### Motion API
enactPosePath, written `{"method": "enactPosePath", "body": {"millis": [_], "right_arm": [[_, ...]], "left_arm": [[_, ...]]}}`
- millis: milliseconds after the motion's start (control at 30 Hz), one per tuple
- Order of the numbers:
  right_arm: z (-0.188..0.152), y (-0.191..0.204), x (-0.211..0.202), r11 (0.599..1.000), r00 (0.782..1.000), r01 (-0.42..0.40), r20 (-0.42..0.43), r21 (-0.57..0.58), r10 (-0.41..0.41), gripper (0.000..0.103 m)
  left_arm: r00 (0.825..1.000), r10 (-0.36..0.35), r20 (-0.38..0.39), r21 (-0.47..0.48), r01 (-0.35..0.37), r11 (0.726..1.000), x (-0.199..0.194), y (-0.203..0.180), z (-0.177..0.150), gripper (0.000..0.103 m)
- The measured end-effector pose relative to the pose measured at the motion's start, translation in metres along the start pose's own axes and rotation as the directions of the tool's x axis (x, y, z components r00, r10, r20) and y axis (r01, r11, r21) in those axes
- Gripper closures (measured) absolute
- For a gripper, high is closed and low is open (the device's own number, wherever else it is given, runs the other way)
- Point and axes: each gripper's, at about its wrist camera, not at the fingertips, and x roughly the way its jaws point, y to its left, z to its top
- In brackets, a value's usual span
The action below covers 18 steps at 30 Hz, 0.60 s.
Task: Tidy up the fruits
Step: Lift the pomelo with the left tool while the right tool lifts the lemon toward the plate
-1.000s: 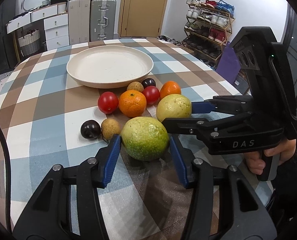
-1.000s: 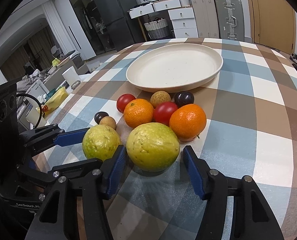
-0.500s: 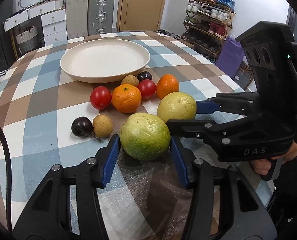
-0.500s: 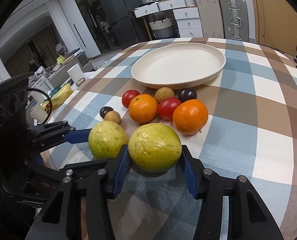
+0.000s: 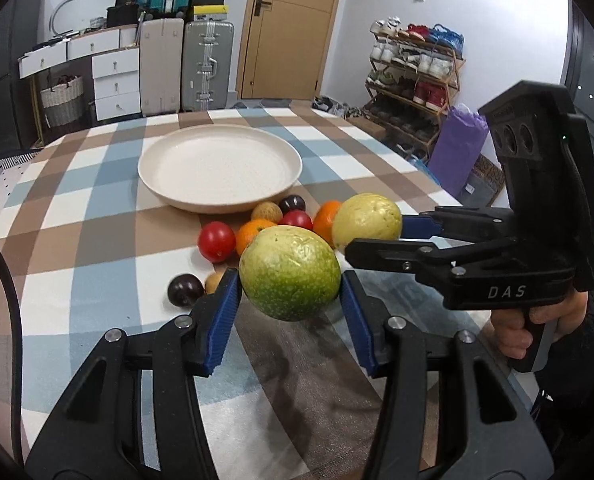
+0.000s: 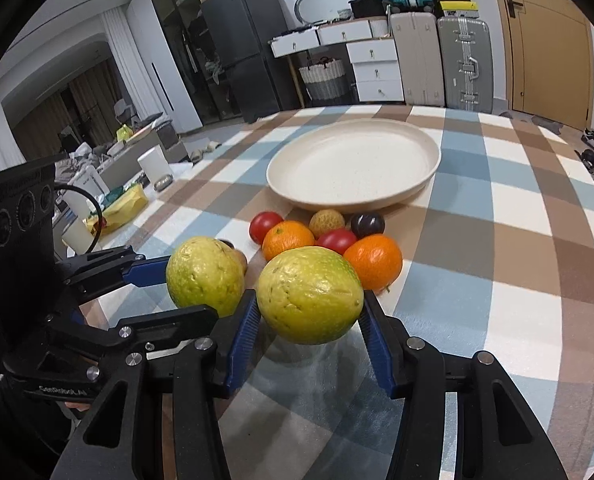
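- The left gripper [image 5: 291,304] has its jaws closed partway on the green guava [image 5: 289,273], pads pressed to both sides, and holds it just clear of the surface [image 5: 97,220] near the front edge.
- The right gripper [image 6: 307,330] grips the yellow guava [image 6: 310,294] the same way, right beside the first.
- Tomatoes [image 5: 216,241], oranges [image 6: 373,260], plums [image 5: 185,290] and small brown fruits [image 6: 326,222] lie clustered in front of the plate [image 5: 165,196].
- The plate, toward the far edge, holds nothing: judging by this, sorting has barely begun.
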Motion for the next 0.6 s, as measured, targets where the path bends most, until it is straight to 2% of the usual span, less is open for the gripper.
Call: {"method": "enactPosePath", "body": {"millis": [233,600], "right_arm": [[0.017,-0.005,-0.017,1.000,0.997,0.018,0.075,0.002,-0.019,0.052],[0.042,-0.008,-0.020,0.999,0.992,0.044,0.115,-0.009,-0.042,0.052]], "left_arm": [[0.997,0.054,0.050,-0.031,-0.053,0.998,-0.010,0.014,0.015,0.055],[0.986,0.121,0.112,-0.077,-0.113,0.991,-0.016,0.035,0.047,0.055]]}}
